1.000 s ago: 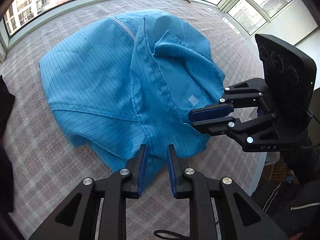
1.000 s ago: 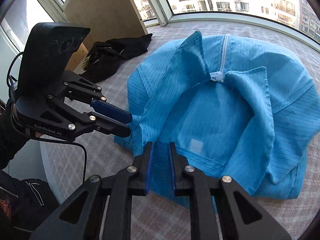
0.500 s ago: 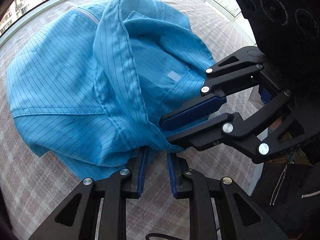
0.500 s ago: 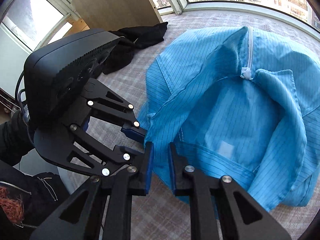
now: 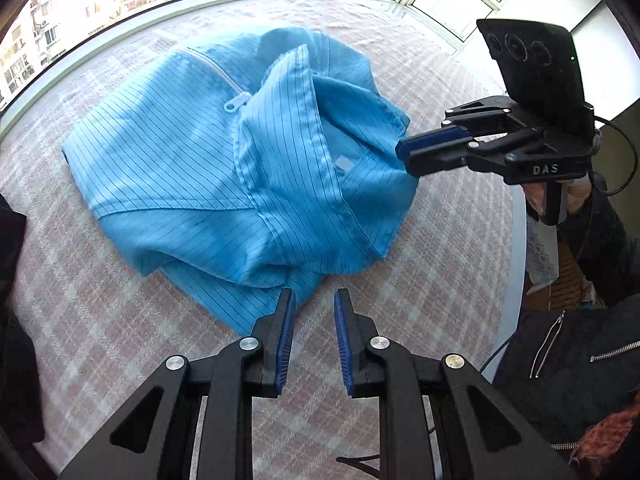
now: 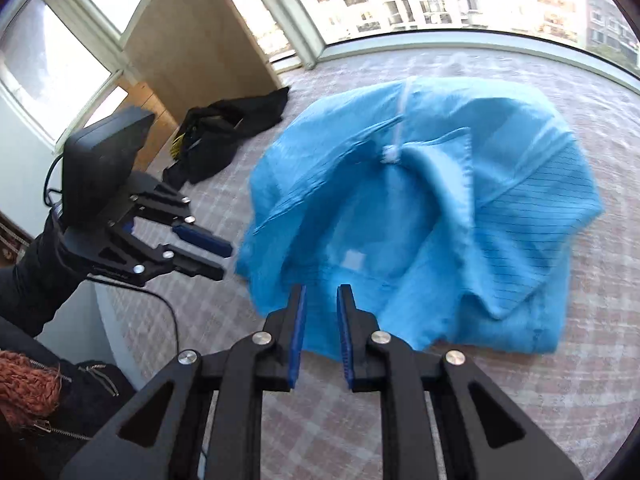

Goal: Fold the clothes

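On the checked tablecloth, one blue pinstriped garment, lying in a rumpled heap, partly folded over itself.

Item 1: garment, count one. White zip runs up its front, with the pull visible near the middle; one pale label patch shows on the inner side near the collar. A raised fold stands up along the centre. In the right wrist view the cloth is blurred, so the finer stripes cannot be read there.

Item 2: left gripper, count one. Jaws spread apart with a clear gap between the blue pads, nothing between them. The near hem of the garment lies just ahead of the left fingertip, touching or nearly so; which, cannot be told.

Item 3: right gripper, count one. Jaws likewise parted, gripping nothing. The garment's near edge lies directly past the fingertips. From the left wrist view its fingers look close together at the garment's right edge; whether they touch the cloth cannot be told.

Item 4: dark clothing, one heap, well apart from the blue garment, near a wooden panel.

Item 5: person, one; dark sleeve and zipped dark jacket visible at the table's edge.
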`<action>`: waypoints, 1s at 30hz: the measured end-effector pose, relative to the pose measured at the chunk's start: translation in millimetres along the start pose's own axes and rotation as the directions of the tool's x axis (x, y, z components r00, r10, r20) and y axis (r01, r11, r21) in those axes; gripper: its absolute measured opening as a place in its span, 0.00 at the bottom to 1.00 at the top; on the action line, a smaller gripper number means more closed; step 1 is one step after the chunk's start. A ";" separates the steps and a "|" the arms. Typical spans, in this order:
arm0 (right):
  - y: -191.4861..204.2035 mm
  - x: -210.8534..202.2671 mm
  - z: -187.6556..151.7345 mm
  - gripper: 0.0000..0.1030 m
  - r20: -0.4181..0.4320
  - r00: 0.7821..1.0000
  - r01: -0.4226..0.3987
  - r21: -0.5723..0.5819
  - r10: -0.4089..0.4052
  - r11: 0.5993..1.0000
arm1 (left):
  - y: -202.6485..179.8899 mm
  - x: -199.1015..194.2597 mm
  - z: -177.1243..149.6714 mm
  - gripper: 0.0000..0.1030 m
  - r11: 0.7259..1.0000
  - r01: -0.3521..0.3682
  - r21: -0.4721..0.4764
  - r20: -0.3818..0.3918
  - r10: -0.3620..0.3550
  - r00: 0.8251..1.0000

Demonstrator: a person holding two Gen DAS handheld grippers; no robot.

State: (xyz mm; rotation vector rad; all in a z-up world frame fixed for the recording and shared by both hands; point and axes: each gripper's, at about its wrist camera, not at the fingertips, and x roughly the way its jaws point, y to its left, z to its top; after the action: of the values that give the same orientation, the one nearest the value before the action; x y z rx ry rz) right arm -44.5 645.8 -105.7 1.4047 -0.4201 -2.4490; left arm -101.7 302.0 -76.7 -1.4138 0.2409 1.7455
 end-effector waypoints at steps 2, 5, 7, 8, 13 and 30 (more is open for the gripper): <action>-17.1 -7.0 3.7 0.30 0.018 1.000 0.024 0.057 -0.025 0.998 | -3.4 -5.7 8.6 0.20 1.000 0.028 -0.010 0.037 -0.028 0.999; -17.3 -3.7 16.2 0.31 0.048 0.999 0.016 0.054 -0.019 0.998 | -13.5 3.2 22.6 0.22 1.000 0.002 0.004 0.052 -0.002 0.999; -6.3 9.0 29.0 0.31 0.048 0.999 0.026 0.019 -0.027 0.999 | -12.1 13.1 31.2 0.22 0.999 -0.040 0.031 0.034 0.039 0.999; -2.4 17.0 36.9 0.31 0.042 0.999 0.033 0.003 -0.033 0.999 | -9.6 15.3 33.4 0.22 0.998 -0.052 0.039 0.030 0.051 0.998; 11.5 58.9 66.1 0.30 -0.017 0.999 0.028 -0.084 -0.029 0.996 | 6.7 14.7 34.7 0.22 0.997 -0.065 0.051 0.027 0.064 0.998; 39.5 117.9 119.4 0.28 -0.110 0.992 -0.071 -0.152 0.055 0.986 | 38.6 23.8 21.9 0.20 0.999 0.044 -0.011 0.036 -0.044 0.998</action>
State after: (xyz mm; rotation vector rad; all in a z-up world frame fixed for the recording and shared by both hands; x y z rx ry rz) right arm -201.3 577.1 -125.3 1.4246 -0.2406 -2.2907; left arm -144.3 303.3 -103.5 -1.3847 0.1792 1.7378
